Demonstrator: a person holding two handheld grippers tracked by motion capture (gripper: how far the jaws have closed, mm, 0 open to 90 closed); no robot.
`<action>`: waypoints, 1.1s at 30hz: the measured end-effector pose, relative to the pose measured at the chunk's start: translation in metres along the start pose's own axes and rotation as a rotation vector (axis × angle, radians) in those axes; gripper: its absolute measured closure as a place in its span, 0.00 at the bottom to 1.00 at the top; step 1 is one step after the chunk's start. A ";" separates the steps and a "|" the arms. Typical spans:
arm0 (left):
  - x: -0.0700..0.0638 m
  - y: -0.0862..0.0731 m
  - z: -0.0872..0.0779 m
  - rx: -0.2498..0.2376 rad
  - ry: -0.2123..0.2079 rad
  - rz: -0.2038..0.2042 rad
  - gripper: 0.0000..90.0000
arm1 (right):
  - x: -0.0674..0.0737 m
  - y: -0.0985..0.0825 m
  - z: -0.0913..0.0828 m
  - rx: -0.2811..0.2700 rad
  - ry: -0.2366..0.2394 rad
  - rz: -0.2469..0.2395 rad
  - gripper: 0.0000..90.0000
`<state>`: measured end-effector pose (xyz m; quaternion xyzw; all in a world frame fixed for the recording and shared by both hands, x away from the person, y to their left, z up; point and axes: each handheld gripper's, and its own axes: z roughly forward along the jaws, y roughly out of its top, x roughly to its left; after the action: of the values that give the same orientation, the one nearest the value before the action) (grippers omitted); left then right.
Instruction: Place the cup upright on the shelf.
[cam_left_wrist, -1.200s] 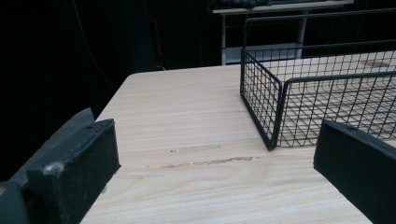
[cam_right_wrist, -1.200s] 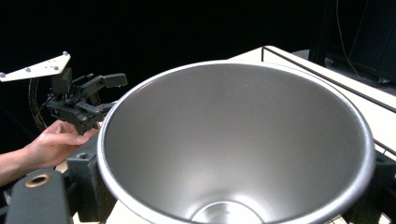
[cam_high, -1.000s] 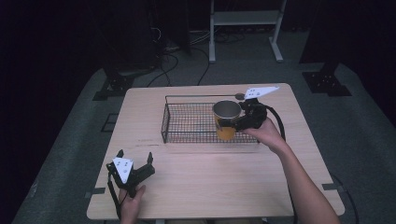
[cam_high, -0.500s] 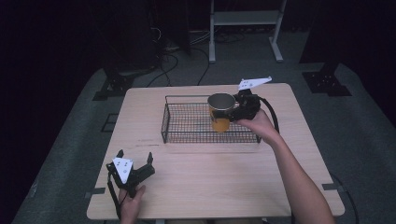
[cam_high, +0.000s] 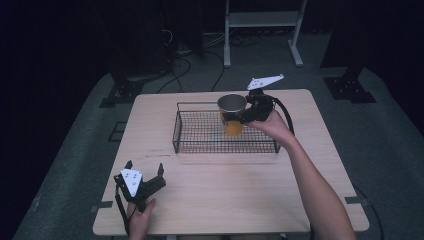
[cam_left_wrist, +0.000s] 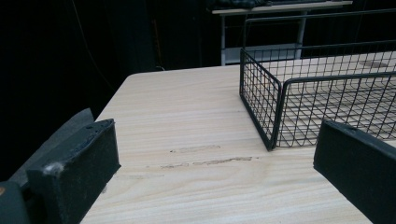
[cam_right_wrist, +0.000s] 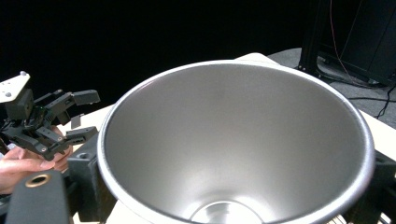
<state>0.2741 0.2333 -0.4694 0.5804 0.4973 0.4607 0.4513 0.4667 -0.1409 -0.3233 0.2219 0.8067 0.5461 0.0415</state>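
The orange cup (cam_high: 232, 114) with its steel-lined mouth stands upright, held above the wire basket (cam_high: 200, 131) toward its far right end, its long axis vertical. The right tool (cam_high: 250, 111) is clamped on the cup's side. The left tool (cam_high: 145, 176), jaws apart and empty, rests well apart at the bench's (cam_high: 240, 190) near left corner.

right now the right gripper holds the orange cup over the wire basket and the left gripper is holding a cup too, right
Not quite. The left gripper holds nothing: the left gripper view shows its jaws open over bare table. The rest stands: in the high view the right gripper holds the orange cup over the wire basket.
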 end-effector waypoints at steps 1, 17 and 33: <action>0.000 0.000 0.000 0.000 0.000 0.000 0.00 | 0.000 0.001 0.000 0.000 0.000 0.000 0.13; 0.000 0.000 0.000 0.000 0.000 -0.001 0.00 | -0.011 0.013 0.008 0.013 -0.022 -0.001 0.13; 0.001 0.000 0.000 0.000 -0.002 -0.004 0.00 | -0.025 0.005 0.023 0.019 -0.013 0.007 0.13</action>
<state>0.2743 0.2342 -0.4692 0.5798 0.4979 0.4592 0.4528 0.4983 -0.1293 -0.3324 0.2289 0.8108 0.5370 0.0427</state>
